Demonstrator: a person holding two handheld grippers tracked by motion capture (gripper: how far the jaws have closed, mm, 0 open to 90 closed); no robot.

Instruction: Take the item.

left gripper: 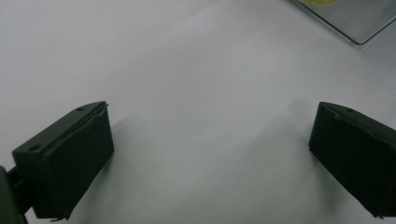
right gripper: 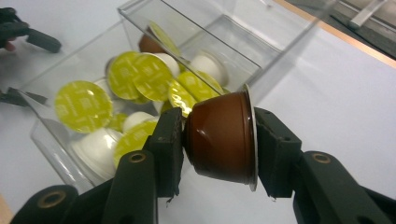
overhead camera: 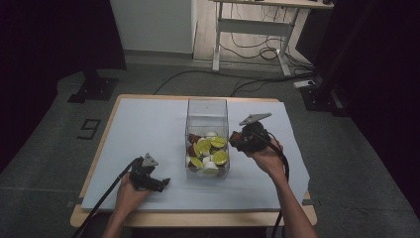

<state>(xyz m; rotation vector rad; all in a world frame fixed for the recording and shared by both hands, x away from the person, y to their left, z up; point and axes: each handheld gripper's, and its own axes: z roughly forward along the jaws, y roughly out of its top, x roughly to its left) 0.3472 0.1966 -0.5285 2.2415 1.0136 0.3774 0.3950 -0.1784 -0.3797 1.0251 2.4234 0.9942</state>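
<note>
You have one clear box [overhead camera: 207, 110] on one table [overhead camera: 148, 124], and two grippers: the left [overhead camera: 161, 182] with nothing between its wide jaws, the right [right gripper: 215, 140] clamping one brown capsule [right gripper: 222, 137]. A second brown capsule [right gripper: 148, 44] lies in the box among a heap of green-lidded white capsules [right gripper: 84, 105], at least six, the rest hidden.

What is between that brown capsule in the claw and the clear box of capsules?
Nothing visible. The right gripper holds the brown capsule just beside the clear box, whose top is open.
</note>
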